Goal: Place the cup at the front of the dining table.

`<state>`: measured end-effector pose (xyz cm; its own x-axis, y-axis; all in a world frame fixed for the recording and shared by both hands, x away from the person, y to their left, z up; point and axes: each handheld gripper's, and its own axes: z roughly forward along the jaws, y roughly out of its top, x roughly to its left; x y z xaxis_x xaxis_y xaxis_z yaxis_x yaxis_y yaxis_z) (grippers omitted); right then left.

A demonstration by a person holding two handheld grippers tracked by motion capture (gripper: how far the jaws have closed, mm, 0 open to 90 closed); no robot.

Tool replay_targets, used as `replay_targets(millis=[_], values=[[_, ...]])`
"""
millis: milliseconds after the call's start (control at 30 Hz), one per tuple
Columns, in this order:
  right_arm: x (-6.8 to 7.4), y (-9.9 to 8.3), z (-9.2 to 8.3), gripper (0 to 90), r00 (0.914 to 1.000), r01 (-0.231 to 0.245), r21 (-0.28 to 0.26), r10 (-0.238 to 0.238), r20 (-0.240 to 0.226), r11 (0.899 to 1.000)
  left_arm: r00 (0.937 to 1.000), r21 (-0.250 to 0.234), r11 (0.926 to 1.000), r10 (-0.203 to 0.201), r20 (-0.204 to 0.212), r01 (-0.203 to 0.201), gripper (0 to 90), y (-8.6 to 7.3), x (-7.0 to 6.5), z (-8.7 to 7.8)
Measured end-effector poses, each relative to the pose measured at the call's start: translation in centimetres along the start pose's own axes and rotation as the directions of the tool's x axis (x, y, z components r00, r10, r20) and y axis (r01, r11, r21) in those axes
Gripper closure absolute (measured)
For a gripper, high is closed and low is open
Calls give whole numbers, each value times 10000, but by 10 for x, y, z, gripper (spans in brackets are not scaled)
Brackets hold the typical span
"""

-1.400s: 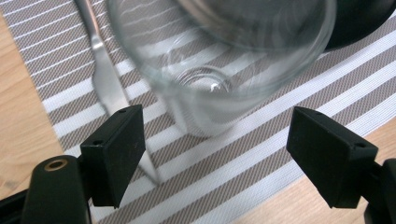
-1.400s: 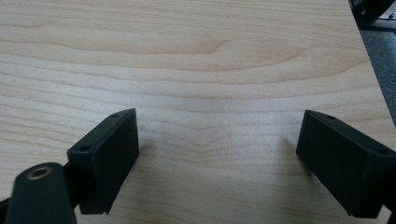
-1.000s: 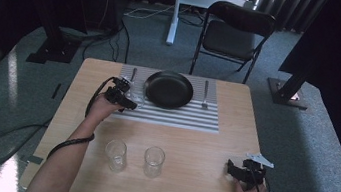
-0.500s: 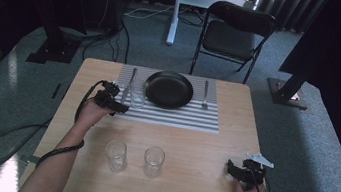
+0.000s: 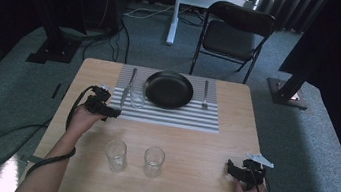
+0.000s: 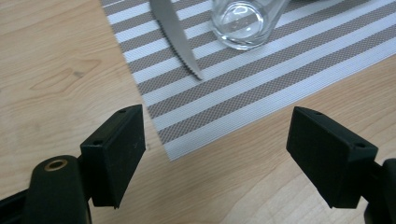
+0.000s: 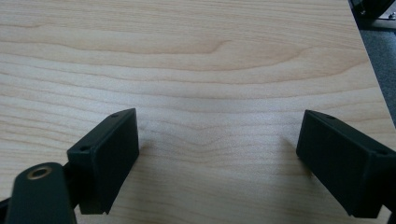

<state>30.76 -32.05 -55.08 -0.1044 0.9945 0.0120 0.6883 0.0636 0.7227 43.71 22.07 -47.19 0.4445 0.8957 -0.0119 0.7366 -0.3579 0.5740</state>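
High view: my left tongs hang empty with jaws apart at the placemat's near-left corner. The glass on the mat stands just beyond them, up and to the right, beside the knife. Two more glasses wait nearer me, closer to this hand than to my right tongs, which sit open and empty on the table at its near right edge.

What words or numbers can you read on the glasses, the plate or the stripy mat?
There are none: no words, numbers or signs can be read. The glass, knife and striped placemat are plain up close. The black plate, fork and two front glasses show no lettering.
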Motion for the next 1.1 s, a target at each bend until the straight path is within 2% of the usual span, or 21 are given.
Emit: replay_targets(millis=[100, 167, 200, 300, 400, 467, 533, 600, 700, 833, 900, 1100], values=[[0, 0, 0, 124, 10000, -5, 0, 5, 0, 10000, 9986, 88, 9987, -509, 122, 508, 202, -5, 2, -1], [0, 0, 0, 124, 10000, -3, 1, 3, 0, 10000, 9985, 69, 9985, -546, 63, 545, 202, -7, 2, -2], [0, 0, 0, 124, 10000, -1, 2, 1, 0, 10000, 9986, 207, 9984, -522, 20, 522, 202, -11, 3, -2], [0, 0, 0, 124, 10000, -6, 0, 6, 1, 10000, 9990, 245, 9990, -362, -256, 368, 202, -18, 1, -3], [0, 0, 0, 125, 10000, -3, -2, 3, -1, 10000, 9977, 248, 9986, -456, -508, 469, 202, -26, 2, -5], [0, 0, 0, 125, 10000, -10, 1, 10, -1, 10000, 9958, 306, 9958, -854, -316, 864, 202, -29, 4, -6], [0, 0, 0, 124, 10000, -8, 1, 8, -2, 10000, 9936, 489, 9931, -1048, -410, 1068, 202, -33, 5, -8], [0, 0, 0, 125, 10000, -9, 3, 9, -2, 10000, 9931, 465, 9927, -1099, -402, 1117, 201, -37, 5, -10], [0, 0, 0, 124, 10000, -13, 3, 13, -1, 10000, 9920, 518, 9920, -1123, -576, 1153, 158, -43, 4, -12], [0, 0, 0, 125, 10000, -23, 4, 23, 1, 10000, 9902, 515, 9919, -1120, -830, 1165, 157, -52, 3, -14], [0, 0, 0, 124, 10000, -22, 3, 22, 3, 10000, 9894, 489, 9912, -1186, -833, 1229, 107, -57, 4, -15], [0, 0, 0, 124, 10000, -36, 8, 36, 10, 10000, 9869, 337, 9897, -1358, -875, 1392, 106, -70, 4, -20]])
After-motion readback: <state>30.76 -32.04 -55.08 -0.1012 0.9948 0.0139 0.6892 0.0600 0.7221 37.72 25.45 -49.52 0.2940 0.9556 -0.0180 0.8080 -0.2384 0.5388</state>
